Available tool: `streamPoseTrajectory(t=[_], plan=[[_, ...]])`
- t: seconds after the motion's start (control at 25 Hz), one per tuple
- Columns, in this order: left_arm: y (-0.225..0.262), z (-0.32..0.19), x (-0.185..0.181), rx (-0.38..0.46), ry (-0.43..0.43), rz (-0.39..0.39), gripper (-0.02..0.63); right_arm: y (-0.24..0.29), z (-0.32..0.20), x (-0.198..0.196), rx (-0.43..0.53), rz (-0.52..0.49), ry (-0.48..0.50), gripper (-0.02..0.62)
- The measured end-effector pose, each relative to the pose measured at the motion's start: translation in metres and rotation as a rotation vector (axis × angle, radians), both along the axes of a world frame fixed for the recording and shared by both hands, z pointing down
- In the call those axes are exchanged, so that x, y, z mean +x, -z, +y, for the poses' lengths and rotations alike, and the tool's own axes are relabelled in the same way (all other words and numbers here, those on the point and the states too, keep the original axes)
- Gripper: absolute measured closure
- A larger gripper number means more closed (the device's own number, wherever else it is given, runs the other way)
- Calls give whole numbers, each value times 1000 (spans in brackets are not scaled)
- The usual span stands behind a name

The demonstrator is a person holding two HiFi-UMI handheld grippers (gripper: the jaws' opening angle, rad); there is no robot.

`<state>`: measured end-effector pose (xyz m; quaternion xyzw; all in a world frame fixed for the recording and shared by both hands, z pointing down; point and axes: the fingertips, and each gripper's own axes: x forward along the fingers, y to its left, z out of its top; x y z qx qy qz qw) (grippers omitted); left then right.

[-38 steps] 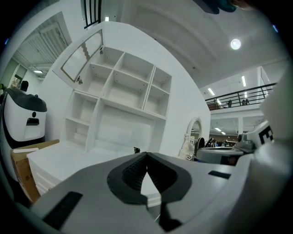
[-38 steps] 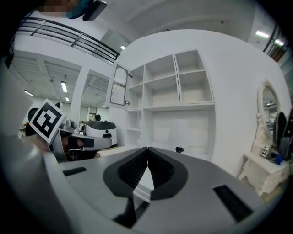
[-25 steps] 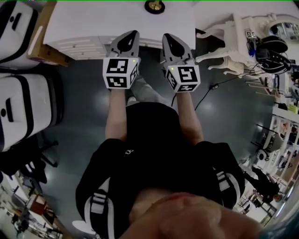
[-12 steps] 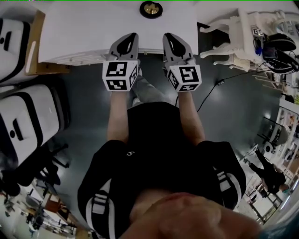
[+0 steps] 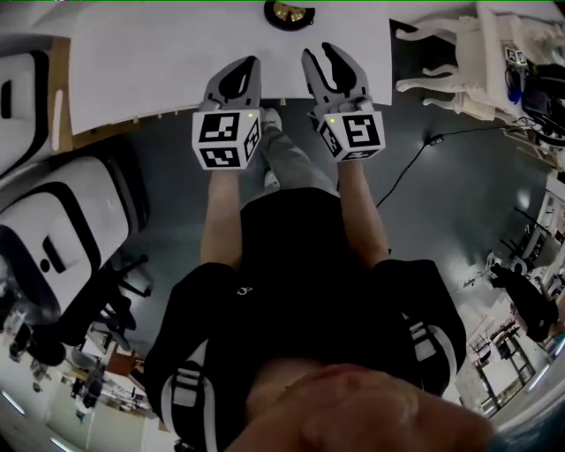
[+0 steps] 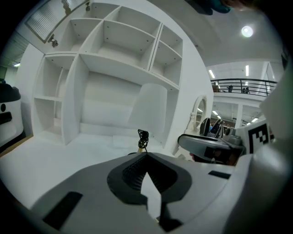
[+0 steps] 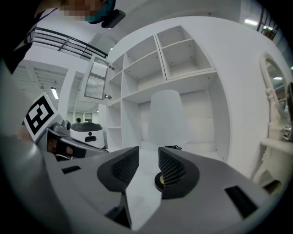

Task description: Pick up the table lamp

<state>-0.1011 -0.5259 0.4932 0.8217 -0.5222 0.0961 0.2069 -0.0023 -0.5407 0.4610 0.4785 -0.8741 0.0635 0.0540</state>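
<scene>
A white desk [image 5: 159, 53] fills the 12 o'clock part of the head view. A white shelf unit [image 6: 96, 64] is mounted along its far side.

The lamp [image 5: 289, 11] is stood on the desk top in front of the shelf unit, at 12 o'clock from both tools. It can be reached only by leaning in over the desk's near edge. Its white shade [image 7: 168, 114] is upright. Its dark round base, brass at the centre, is cut by the top edge of the head view.

The left gripper [image 5: 251, 64] is held at 9 o'clock of the other tool, with its tips over the desk's near edge. Its jaws are together and nothing is between them. It is judged to be kept in reserve, perhaps for steadying.

The right gripper [image 5: 320, 55] is carried with its jaws apart; they have just been opening. Nothing lies between the pads. The shade is lined up through the gap, well ahead. The early opening is judged to be preparation for taking the lamp on arrival. Only the approach is under way and no pick-up has begun.

A small black coil, taken to be the cord [image 6: 143, 138], is seen at the lamp's foot. It is noted as a possible snag on lifting.
</scene>
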Motion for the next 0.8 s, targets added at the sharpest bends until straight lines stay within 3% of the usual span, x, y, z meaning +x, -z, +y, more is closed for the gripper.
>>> streamPoseTrajectory(t=[0.6,0.8], plan=[[-17,-65,-10,-64,3,-62,597,-63,-107,-3,-39,12,-10,462],[-10,-84,-13,-54,5,-89,597,-88,-135,-6,-65,55,12,400]])
